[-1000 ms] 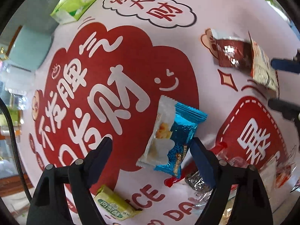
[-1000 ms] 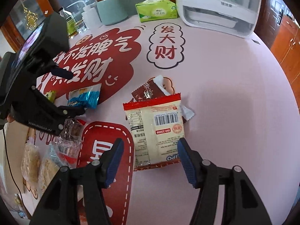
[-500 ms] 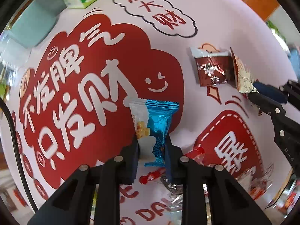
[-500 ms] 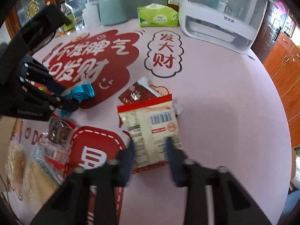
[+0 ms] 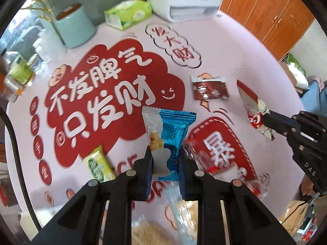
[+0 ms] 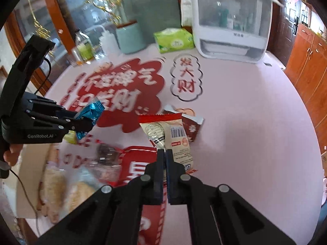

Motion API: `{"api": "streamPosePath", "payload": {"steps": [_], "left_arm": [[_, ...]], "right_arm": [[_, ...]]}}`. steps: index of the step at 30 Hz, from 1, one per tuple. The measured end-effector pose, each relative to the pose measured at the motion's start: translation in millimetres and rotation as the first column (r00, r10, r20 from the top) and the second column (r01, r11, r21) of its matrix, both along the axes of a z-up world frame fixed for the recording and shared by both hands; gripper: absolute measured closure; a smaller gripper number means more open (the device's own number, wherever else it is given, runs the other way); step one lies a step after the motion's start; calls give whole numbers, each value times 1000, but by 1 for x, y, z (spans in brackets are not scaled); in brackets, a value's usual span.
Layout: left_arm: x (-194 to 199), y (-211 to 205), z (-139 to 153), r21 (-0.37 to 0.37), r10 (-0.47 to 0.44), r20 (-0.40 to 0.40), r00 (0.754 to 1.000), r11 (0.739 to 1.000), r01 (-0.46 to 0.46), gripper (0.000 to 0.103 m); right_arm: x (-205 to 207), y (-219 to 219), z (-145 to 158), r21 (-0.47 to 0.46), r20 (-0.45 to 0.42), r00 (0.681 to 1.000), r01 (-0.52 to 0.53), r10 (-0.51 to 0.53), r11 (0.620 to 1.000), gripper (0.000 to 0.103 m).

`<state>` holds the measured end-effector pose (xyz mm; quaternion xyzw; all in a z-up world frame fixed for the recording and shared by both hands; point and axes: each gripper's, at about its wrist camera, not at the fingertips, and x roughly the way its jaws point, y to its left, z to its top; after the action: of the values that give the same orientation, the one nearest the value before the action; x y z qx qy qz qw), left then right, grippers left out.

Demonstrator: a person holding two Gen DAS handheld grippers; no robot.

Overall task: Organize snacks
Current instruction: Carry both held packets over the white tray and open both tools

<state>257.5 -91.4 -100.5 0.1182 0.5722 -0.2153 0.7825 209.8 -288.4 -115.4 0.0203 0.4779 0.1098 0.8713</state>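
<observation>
Pink tablecloth (image 5: 235,47) reads 发大财; both grippers' fingers clamp snacks: left gripper (image 5: 165,159) blue packet (image 5: 173,130), right gripper (image 6: 164,156) barcoded packet (image 6: 173,136).

Two black handheld grippers hang over the pink table (image 6: 255,122), both pointing steeply down at it and both clamped. The left gripper (image 5: 165,159) has its jaws pressed against the sides of a blue snack packet (image 5: 169,136), which hangs clear above the table. The right gripper (image 6: 164,157) has its jaws nearly together, pinching the lower edge of a beige snack packet (image 6: 175,138) with a red top strip, also held off the table. A person's fingers (image 6: 11,155) wrap the left gripper's handle at the table's left edge.
</observation>
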Motion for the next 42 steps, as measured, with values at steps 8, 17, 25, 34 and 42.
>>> {"api": "streamPosePath", "payload": {"steps": [8, 17, 25, 34, 42], "left_arm": [[-79, 45, 63, -63, 110, 93, 990, 993, -104, 84], [-171, 131, 99, -107, 279, 136, 951, 958, -266, 84], [-226, 217, 116, -54, 441, 228, 868, 896, -441, 84], [-253, 290, 124, -17, 545, 302, 782, 823, -567, 84], [-254, 328, 116, -3, 592, 315, 742, 782, -623, 84]], "right_arm": [[-53, 37, 57, 56, 93, 994, -64, 58, 996, 101], [-113, 109, 103, 114, 168, 965, -224, 203, 968, 101], [-143, 195, 138, 144, 237, 896, -416, 377, 898, 101], [-163, 279, 160, 136, 288, 814, -556, 505, 820, 101], [-164, 327, 158, 126, 277, 785, -601, 553, 789, 101]]}}
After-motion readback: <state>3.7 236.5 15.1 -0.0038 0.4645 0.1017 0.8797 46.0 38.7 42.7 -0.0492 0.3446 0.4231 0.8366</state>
